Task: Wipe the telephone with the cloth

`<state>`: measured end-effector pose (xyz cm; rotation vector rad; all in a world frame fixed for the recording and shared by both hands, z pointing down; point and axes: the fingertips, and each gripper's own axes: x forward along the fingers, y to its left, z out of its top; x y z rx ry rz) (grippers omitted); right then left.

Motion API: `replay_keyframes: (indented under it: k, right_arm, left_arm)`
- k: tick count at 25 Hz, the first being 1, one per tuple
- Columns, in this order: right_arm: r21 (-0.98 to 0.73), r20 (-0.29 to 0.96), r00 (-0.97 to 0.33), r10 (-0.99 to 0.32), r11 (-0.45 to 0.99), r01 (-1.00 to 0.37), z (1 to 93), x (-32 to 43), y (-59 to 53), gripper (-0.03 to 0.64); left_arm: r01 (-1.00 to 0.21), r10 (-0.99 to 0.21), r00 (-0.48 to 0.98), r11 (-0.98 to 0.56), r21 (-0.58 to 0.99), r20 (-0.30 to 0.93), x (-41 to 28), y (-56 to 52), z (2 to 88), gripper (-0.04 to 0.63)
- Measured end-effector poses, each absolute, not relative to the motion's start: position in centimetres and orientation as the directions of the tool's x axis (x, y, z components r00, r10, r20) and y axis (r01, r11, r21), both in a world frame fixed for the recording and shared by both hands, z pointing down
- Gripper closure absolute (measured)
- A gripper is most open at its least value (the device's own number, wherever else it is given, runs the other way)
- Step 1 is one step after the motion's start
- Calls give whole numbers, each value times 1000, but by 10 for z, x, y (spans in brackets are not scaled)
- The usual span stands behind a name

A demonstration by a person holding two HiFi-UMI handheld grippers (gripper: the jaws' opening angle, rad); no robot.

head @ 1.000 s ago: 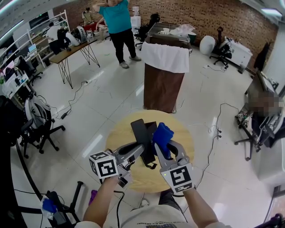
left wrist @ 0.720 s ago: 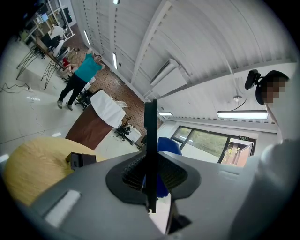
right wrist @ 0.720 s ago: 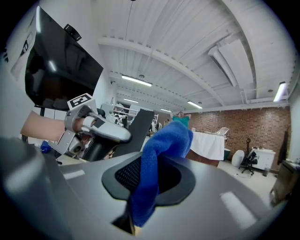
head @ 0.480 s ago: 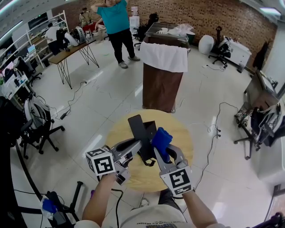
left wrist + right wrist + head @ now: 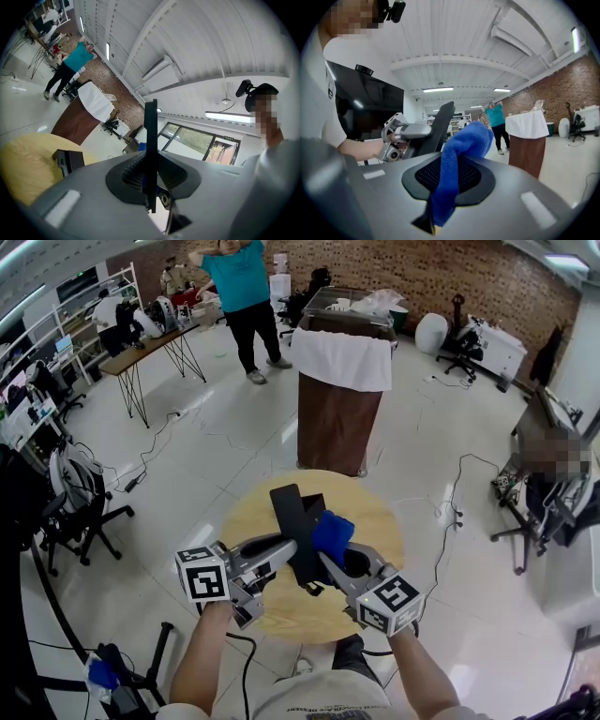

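My left gripper (image 5: pixel 284 550) is shut on a flat black telephone handset (image 5: pixel 289 517) and holds it above the round wooden table (image 5: pixel 377 521). In the left gripper view the handset (image 5: pixel 150 140) stands edge-on between the jaws. The black telephone base (image 5: pixel 318 503) sits on the table behind it and shows small in the left gripper view (image 5: pixel 69 160). My right gripper (image 5: pixel 331 555) is shut on a bunched blue cloth (image 5: pixel 332 532), which sits close against the handset's right side. In the right gripper view the cloth (image 5: pixel 458 154) hangs between the jaws, with the handset (image 5: pixel 439 125) just left of it.
Behind the table stands a brown pedestal draped in white cloth (image 5: pixel 343 395). A person in a teal shirt (image 5: pixel 240 292) stands far back. Office chairs (image 5: pixel 80 502) sit to the left, and cables (image 5: pixel 450 521) run along the floor to the right.
My right gripper has rolled, its marker cube swinging out to the right and lower, and the cloth has come down closer to the handset. The left gripper still holds the handset, turned slightly.
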<state>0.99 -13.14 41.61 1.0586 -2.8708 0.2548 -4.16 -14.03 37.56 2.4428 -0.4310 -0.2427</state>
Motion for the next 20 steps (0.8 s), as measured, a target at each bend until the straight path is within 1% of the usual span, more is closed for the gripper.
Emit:
replay_keyframes:
  k: [6, 11, 20]
  right_arm:
    - [-239, 86, -791, -605, 759, -606, 410, 10, -138, 555]
    - [-252, 69, -789, -610, 755, -606, 401, 10, -147, 555]
    - [-217, 29, -783, -622, 760, -612, 377, 7, -162, 554]
  left_arm:
    - [-220, -323, 945, -752, 621, -56, -34, -132, 380, 534]
    - [-216, -312, 949, -746, 630, -44, -32, -128, 385, 534]
    - [-194, -282, 959, -742, 642, -37, -25, -116, 393, 534]
